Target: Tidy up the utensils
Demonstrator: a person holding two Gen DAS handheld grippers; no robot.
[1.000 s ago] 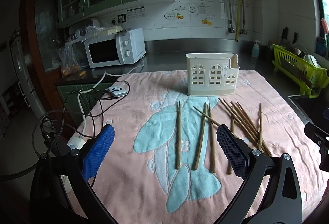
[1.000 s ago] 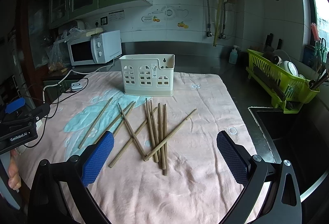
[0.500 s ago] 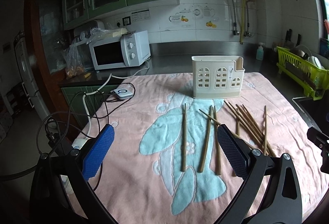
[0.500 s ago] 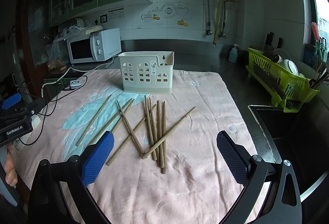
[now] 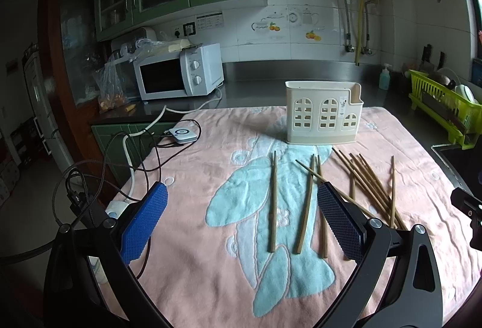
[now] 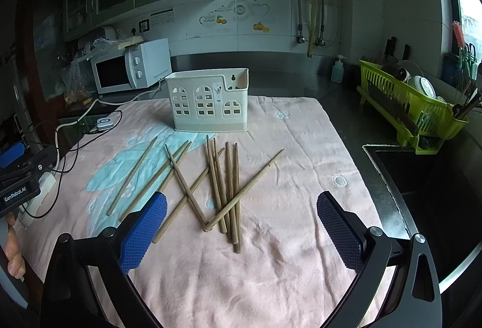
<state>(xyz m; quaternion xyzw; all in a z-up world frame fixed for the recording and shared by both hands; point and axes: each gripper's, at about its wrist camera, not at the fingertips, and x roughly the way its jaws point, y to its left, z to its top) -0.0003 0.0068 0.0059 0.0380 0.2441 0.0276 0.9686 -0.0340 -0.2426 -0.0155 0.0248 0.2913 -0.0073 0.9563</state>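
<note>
Pink towel (image 6: 301,147) bears a cream holder (image 6: 208,100), chopsticks (image 6: 229,177) lying outside it, both tongs (image 5: 241,219) (image 6: 241,222) apart.

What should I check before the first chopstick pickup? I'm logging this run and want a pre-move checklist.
1. Left gripper open and holding nothing: ok.
2. Right gripper open and holding nothing: ok.
3. Utensil holder upright on the pink towel, top open: ok.
4. Holder is empty: cannot tell, its inside is hidden from both views.
5. Chopsticks separated for a one-at-a-time grasp: not ok, the middle ones cross and overlap. The leftmost chopstick lies alone.
6. Cables lie clear of the chopsticks: ok, they stay at the towel's left edge.
</note>
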